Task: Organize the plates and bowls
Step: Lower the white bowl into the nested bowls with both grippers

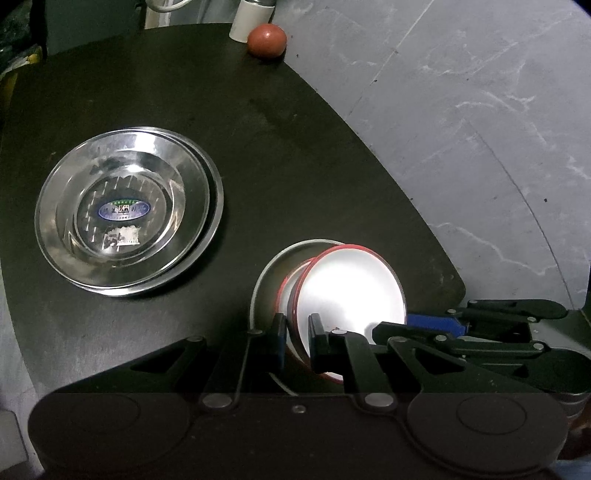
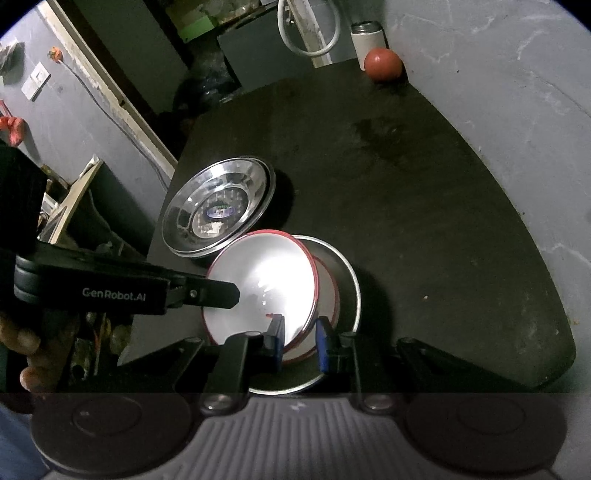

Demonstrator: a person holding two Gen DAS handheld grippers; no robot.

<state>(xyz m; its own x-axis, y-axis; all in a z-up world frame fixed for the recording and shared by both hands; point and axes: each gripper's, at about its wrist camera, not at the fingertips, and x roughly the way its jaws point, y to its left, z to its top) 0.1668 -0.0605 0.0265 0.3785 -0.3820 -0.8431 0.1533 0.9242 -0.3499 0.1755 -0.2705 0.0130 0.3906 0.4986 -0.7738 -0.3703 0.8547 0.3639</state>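
A white bowl with a red rim (image 1: pixel 351 288) (image 2: pixel 258 284) is tilted over a second red-rimmed bowl (image 2: pixel 328 291), which rests on a steel plate (image 1: pixel 258 288) (image 2: pixel 352 280). My left gripper (image 1: pixel 298 332) is shut on the tilted bowl's near rim, one finger inside and one outside. In the right wrist view the left gripper (image 2: pixel 231 293) reaches in from the left. My right gripper (image 2: pixel 301 336) is shut on the same bowl's rim at the opposite side, and its blue pad (image 1: pixel 436 325) shows in the left wrist view. A stack of steel plates (image 1: pixel 129 214) (image 2: pixel 218 210) lies further left.
The dark table (image 1: pixel 295 147) (image 2: pixel 424 221) has a curved edge, with grey marbled floor (image 1: pixel 480 129) beyond it. A red ball (image 1: pixel 266 40) (image 2: pixel 383 64) and a white cylinder (image 1: pixel 245 22) (image 2: pixel 367 40) stand at the far edge. Clutter lies off the table's left side.
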